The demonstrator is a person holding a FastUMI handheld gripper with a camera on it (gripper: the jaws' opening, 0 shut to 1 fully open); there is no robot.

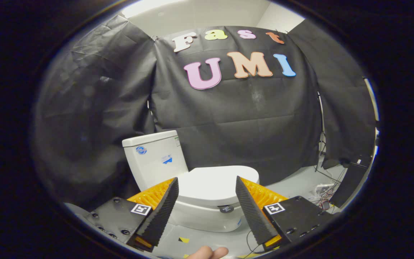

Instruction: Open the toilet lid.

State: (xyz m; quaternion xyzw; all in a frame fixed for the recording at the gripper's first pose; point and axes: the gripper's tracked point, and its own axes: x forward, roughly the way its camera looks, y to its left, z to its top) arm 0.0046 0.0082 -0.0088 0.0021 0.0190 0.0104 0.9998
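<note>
- Two fingers of the hand-held gripper (207, 181) were wide apart and held nothing.
- Each finger had a black ridged pad (164, 212) on the inside and orange ribs on the outside.
- Each finger sat on a black block with a small black-and-white square marker (141, 209) on top.
- Beyond the fingers stood a white toilet (207, 216) on the grey floor (293, 185).
- Its toilet lid (216, 185) was down flat, closed over the bowl.
- From here the lid showed in the gap between the two fingertips, but the fingers were not touching it.
- Behind the lid stood the white tank (155, 158), off to the left side, with small blue stickers on its front.
- A little dark round button (226, 208) sat on the front of the bowl, under the lid's edge.
- Black cloth (235, 118) hung as a wall behind the toilet.
- Some thin wires (323, 196) lay in a heap on the floor, well off to the right of the toilet.
- A fingertip (208, 253) of a person poked in under the gripper, between the two blocks.
- Small yellow and black marks (183, 239) were stuck on the floor in front of the toilet.
</note>
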